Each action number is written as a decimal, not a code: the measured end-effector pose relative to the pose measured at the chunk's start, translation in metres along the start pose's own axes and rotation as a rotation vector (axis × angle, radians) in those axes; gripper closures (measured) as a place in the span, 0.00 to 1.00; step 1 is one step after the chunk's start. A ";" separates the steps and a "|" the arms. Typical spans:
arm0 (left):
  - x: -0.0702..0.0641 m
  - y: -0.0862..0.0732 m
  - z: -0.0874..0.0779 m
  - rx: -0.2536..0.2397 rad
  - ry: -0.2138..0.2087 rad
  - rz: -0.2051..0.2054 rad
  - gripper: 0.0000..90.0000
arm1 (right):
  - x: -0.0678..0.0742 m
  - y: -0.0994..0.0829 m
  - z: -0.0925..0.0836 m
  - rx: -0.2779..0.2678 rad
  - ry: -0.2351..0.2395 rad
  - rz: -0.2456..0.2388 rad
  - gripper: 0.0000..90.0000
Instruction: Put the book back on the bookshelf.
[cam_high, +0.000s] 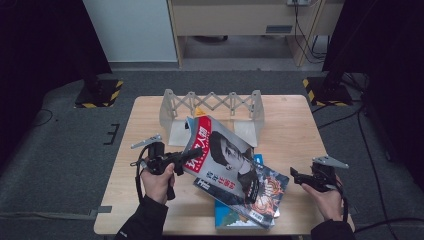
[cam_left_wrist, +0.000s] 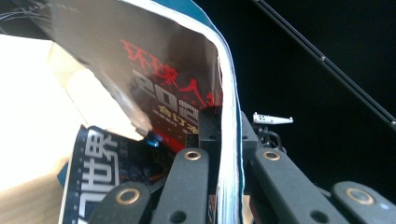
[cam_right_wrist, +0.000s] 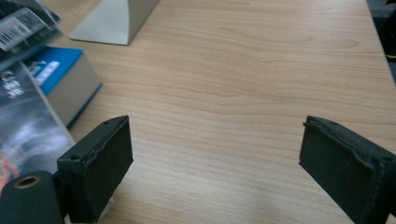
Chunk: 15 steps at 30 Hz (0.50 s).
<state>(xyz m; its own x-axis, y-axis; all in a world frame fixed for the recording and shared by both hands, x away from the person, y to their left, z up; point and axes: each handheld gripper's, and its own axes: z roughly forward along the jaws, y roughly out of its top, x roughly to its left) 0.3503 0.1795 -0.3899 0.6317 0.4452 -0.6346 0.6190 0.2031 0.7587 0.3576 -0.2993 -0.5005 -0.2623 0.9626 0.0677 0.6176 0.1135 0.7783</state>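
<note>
Table (cam_high: 295, 125): rectangular top of pale wood, fine straight grain, matt finish.

Magazine (cam_high: 220, 157): glossy soft cover, red lettering over a dark portrait. It is lifted at its left edge and tilted, that edge raised above the table while its lower right corner rests on the stack beneath. In the left gripper view the magazine (cam_left_wrist: 177, 93) curls over, and its thin white page block runs down between the black jaws.

Left gripper (cam_high: 192, 155): black, with a grey three-cornered plate on top, held in the person's left hand (cam_high: 159, 181). Its jaws are clamped on the magazine's left edge, one pad on the cover and one behind the pages.

Stack of books (cam_high: 260, 200): flat on the table near its front edge. Uppermost is a second glossy magazine with a dark, busy cover; below it lies a thicker book with a blue cover and a grey page edge (cam_right_wrist: 70, 91).

Rack (cam_high: 212, 107): pale grey, two solid end panels joined by a criss-cross lattice, standing upright near the far edge of the table.

Right gripper (cam_right_wrist: 215, 163): black, pads rectangular and dull, jaws wide apart with nothing between them, low over bare wood just to the right of the stack.
</note>
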 end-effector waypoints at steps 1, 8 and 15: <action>-0.001 0.002 0.000 -0.003 0.001 0.007 0.96 | -0.001 0.000 0.000 0.001 -0.008 -0.004 0.11; -0.007 0.012 0.001 -0.023 0.018 0.055 0.96 | -0.010 -0.003 0.002 0.027 -0.044 -0.010 0.11; -0.011 0.024 -0.011 -0.057 0.046 0.107 0.96 | -0.012 -0.005 0.004 0.051 -0.050 -0.020 0.11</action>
<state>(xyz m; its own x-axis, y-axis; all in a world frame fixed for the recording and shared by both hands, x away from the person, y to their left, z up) 0.3526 0.1889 -0.3631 0.6698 0.5067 -0.5427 0.5208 0.2004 0.8298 0.3611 -0.3107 -0.5078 -0.2382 0.9710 0.0205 0.6498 0.1436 0.7464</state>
